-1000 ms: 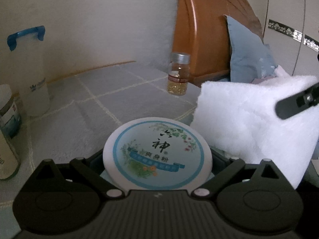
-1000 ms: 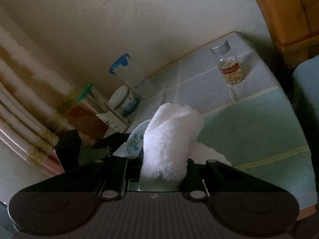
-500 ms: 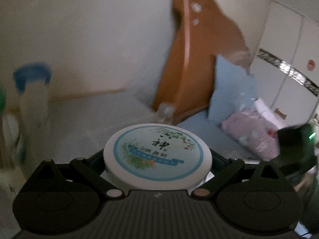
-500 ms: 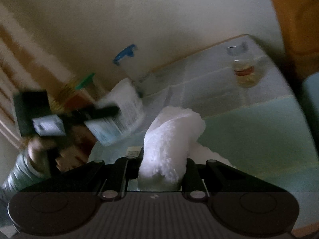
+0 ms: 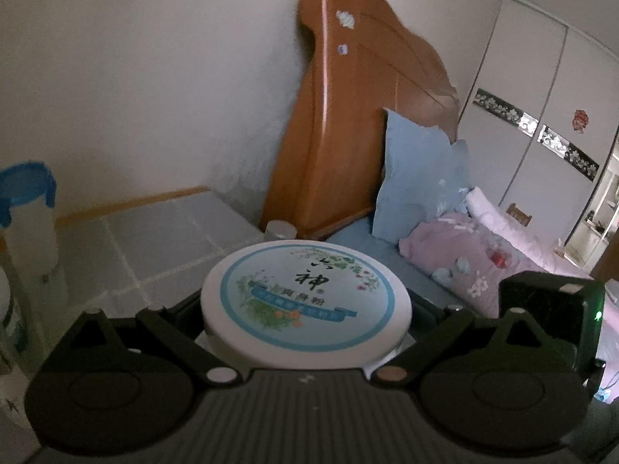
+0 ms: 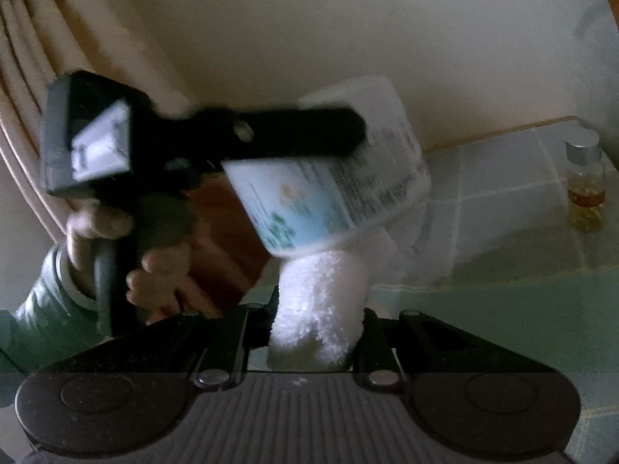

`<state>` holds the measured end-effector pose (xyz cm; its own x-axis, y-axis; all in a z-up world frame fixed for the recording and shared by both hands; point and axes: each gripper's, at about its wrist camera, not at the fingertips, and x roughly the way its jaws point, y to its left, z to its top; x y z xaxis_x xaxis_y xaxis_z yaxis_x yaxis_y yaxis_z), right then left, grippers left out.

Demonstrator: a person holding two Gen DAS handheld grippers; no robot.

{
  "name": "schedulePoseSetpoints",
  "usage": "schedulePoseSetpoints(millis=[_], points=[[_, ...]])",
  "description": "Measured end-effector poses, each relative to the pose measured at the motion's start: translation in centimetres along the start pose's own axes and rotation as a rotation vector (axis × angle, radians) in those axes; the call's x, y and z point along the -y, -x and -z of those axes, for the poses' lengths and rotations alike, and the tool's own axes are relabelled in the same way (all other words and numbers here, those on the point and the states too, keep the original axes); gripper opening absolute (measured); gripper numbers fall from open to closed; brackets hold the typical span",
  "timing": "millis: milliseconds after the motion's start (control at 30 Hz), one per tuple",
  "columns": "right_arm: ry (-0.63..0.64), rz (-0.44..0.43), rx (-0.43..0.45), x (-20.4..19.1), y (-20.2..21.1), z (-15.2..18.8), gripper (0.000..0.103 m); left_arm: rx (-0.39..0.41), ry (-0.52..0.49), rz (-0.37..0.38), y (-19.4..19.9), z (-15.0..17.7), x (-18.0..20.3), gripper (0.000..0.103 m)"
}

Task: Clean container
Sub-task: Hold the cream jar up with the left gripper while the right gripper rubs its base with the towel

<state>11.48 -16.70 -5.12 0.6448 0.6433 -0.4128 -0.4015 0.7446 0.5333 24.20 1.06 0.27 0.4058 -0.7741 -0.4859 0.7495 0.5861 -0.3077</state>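
Between my left gripper's point(image 5: 305, 301) two black fingers sits the one container point(image 5: 305, 297), a round white tub with a flat lid ringed in blue and printed with flowers and Chinese characters; the jaws are clamped on its sides and it hangs in the air above the table point(image 5: 147, 239). From my right wrist camera I see the same tub side-on, blurred, with a pale blue label and lines of small print. A hand point(image 6: 154, 266) in a pale green sleeve point(image 6: 42, 309) grips the left handle.

My right gripper point(image 6: 317, 332) is closed tight on one white cloth point(image 6: 321, 301), fluffy and nubbly, bunched into an upright roll; its top meets the tub's lower edge, though blur keeps me from saying whether they truly touch.

On the table, covered in a smooth tiled-pattern sheet, I count one small glass vial point(image 6: 586, 185) with a silver cap and yellowish contents, and one translucent plastic jug point(image 5: 27, 224) with a blue lid. Another jar shows at the left edge, cut off.

Beyond: one glossy orange wooden headboard point(image 5: 348, 116), one blue pillow point(image 5: 418, 181), one pink floral quilt point(image 5: 476, 266), white wardrobe doors point(image 5: 541, 96) with a patterned band, and pleated curtains point(image 6: 31, 58)
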Motion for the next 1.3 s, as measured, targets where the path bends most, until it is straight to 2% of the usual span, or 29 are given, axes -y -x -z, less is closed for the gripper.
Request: schedulePoseSetpoints(millis=[367, 1067, 1300], points=[[-0.036, 0.000, 0.014, 1.1, 0.2, 0.0, 0.019, -0.016, 0.027, 0.002, -0.3, 0.4, -1.0, 0.098], [-0.086, 0.132, 0.110, 4.4, 2.1, -1.0, 0.019, 0.001, 0.047, -0.061, -0.5, 0.2, -2.5, 0.098], [-0.105, 0.151, 0.109, 4.3, 2.0, -0.7, 0.019, 0.039, 0.040, -0.066, 0.0, -1.5, -2.2, 0.098]])
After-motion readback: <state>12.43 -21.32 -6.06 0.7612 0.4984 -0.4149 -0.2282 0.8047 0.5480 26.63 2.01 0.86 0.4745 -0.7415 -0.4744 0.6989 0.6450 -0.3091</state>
